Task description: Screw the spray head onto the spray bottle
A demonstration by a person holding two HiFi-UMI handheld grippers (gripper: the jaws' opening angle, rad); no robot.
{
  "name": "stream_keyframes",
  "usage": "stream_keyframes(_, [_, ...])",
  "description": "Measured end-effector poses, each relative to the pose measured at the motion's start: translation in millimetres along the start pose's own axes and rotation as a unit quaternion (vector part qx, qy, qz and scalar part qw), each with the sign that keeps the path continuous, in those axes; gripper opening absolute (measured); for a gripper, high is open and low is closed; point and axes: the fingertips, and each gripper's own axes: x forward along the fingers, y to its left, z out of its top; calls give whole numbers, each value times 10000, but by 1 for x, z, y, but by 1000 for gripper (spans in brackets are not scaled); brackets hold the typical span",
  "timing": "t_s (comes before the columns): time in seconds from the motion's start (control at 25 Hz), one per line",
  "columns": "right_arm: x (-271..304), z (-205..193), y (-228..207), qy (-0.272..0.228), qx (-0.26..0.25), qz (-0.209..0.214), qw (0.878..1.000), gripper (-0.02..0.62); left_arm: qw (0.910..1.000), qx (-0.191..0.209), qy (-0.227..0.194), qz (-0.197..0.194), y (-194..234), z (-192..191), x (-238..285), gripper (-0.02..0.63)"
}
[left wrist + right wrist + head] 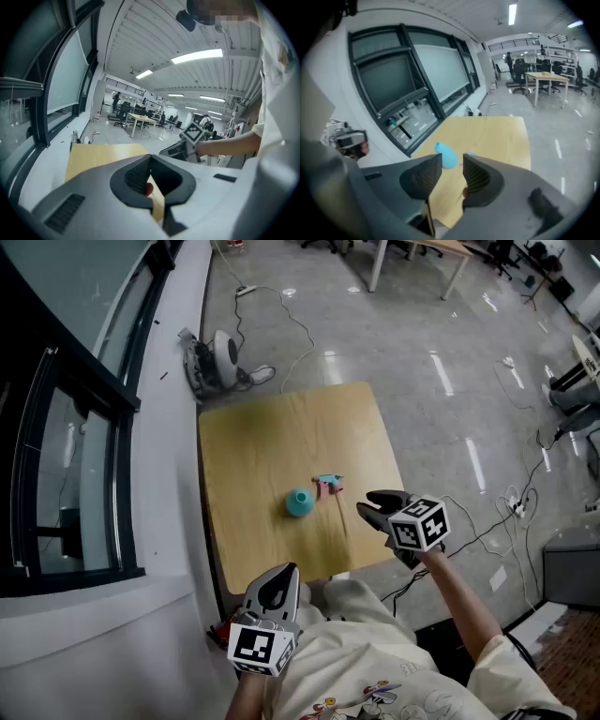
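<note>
Spray bottle (299, 503) and spray head (328, 486) sit side by side mid-desk (253, 446), just ahead of the right gripper (367, 510), jaws apart and empty; left gripper (277, 585) farther, jaws together, empty.

Ahead of your right gripper (452, 160), one jaw hid nearly all of the spray head (471, 153), and the jaws covered the base of the teal spray bottle (446, 154). Your left gripper (150, 161) blocked its own view of both.
</note>
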Motion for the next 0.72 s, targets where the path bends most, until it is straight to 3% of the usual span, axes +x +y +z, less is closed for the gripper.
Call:
stream_keyframes(0.16, [87,-18,-47,1234,633,-594,9886,124,9998,-40,78,-188,13,-13,1,5])
stream_keyframes(0.4, [178,-48,-85,2687,1247,-885,9510,143,9978,231,336,-515,24,-24,-5,5])
stream_keyframes(0.6, [201,-53,-75,3287,1668,-822,9259,141,9977,159,448,-487,54,-28,-9,5])
stream_keyframes(0.72, [204,-63,-76,3259,1802,-828,9244,138,9980,112,510,-346,67,-32,-8,5])
